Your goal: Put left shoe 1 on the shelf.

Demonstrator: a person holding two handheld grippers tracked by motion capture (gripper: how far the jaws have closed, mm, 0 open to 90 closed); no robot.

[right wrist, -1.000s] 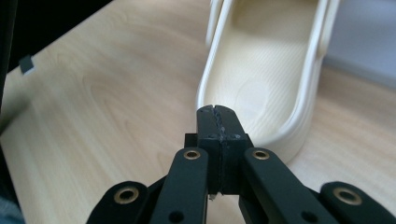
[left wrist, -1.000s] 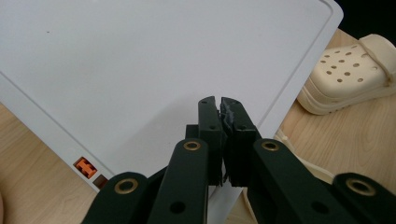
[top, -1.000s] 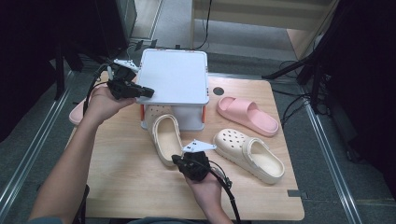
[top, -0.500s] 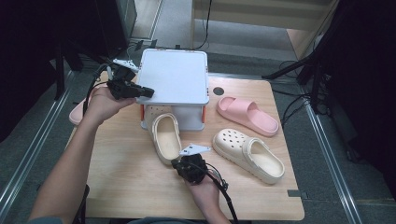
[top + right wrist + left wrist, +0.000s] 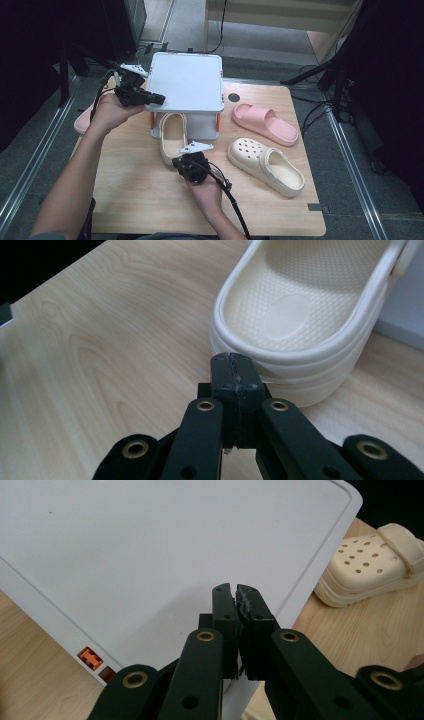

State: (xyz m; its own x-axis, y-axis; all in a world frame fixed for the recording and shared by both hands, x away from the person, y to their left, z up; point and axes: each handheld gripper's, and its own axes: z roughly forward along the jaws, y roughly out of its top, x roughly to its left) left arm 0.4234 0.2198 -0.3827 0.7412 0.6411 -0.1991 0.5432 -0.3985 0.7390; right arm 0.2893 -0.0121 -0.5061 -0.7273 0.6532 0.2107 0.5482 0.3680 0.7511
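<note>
A white flat-topped stand with orange clips sits at the back of the wooden table. One cream clog lies with its toe under the stand; its open heel fills the right gripper view. My right gripper is shut and empty, its tips right at the clog's heel rim. My left gripper is shut with nothing in it, its tips over the stand's white top near the left edge. A second cream clog lies to the right.
A pink slide lies right of the stand. Another pink slide pokes out at the table's left edge under the left forearm. An orange clip marks the stand's near corner. A cable trails from the right gripper toward the front edge.
My right gripper has slid left and a little forward, up to the heel of the clog under the stand. The left gripper has stayed where it was.
</note>
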